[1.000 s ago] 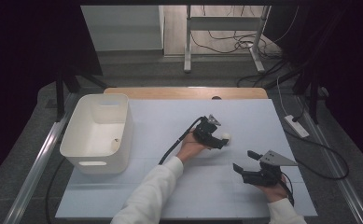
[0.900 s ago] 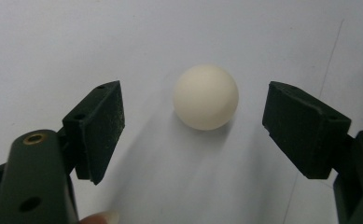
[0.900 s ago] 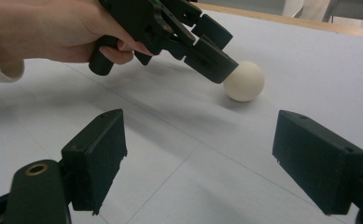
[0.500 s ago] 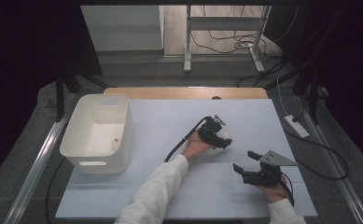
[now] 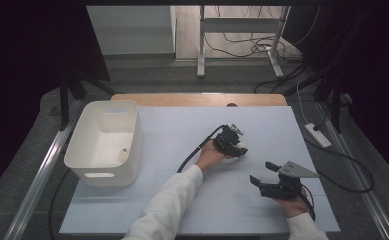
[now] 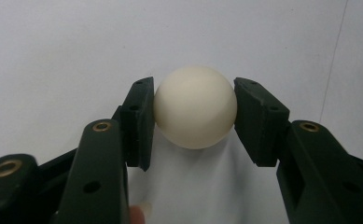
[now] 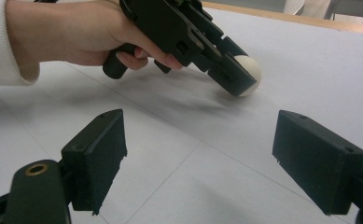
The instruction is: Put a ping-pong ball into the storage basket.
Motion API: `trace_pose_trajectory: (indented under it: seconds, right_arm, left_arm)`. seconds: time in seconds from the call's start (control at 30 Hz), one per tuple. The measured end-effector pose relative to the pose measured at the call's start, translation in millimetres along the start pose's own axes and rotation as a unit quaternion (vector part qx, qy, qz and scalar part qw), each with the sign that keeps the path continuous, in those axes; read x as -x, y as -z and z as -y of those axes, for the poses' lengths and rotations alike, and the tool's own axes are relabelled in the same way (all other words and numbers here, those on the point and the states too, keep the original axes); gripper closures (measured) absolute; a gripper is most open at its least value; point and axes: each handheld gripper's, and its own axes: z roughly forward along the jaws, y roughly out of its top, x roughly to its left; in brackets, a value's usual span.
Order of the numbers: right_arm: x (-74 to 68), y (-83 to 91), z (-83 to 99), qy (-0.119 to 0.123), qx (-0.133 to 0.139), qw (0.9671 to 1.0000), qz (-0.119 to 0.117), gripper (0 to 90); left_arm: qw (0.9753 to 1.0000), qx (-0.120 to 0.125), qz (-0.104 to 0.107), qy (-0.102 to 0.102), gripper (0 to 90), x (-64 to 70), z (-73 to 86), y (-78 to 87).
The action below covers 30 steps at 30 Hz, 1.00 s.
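Note:
A cream-white ball [image 6: 195,107] rests on the pale table [image 5: 182,125], right of centre [image 5: 242,148]. My left gripper [image 6: 194,93] is shut on it, and both pads touch its sides. In the high view the left gripper [image 5: 238,148] points right and down at the table. The right gripper view shows the left gripper [image 7: 237,77] tilted over the ball [image 7: 251,70]. My right gripper [image 5: 261,172] stands open near the front right, apart from the ball. Nothing lies between its jaws [image 7: 202,140].
A white plastic bin [image 5: 132,135] stands on the table's left side. The left gripper's black cable [image 5: 194,152] trails across the table's middle. A white power strip [image 5: 318,135] lies just off the right edge. A wooden strip [image 5: 197,99] runs along the back.
My left gripper has shifted a little to the right and stands around the ball. The right gripper has not moved.

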Motion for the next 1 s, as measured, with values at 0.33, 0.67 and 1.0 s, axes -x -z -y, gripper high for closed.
trace_pose_trajectory:
  seconds: [0.33, 0.67, 1.0]
  right_arm:
    - [-0.6, -0.9, 0.0, 0.003, -0.002, 1.0000, 0.001, 17.7]
    - [-1.0, -2.1, -0.3, 0.005, -0.004, 1.0000, 0.000, 17.8]
    - [-0.3, -1.4, 0.0, 0.004, -0.004, 1.0000, 0.004, 17.7]
  left_arm:
    - [0.9998, 0.013, -0.010, 0.009, 51.0, 1.2, 1.2, 17.0]
    - [0.9996, 0.023, -0.015, 0.012, 51.0, 4.9, 6.1, 34.8]
    - [0.9990, 0.039, -0.015, 0.018, 51.0, 6.3, 7.7, 53.1]
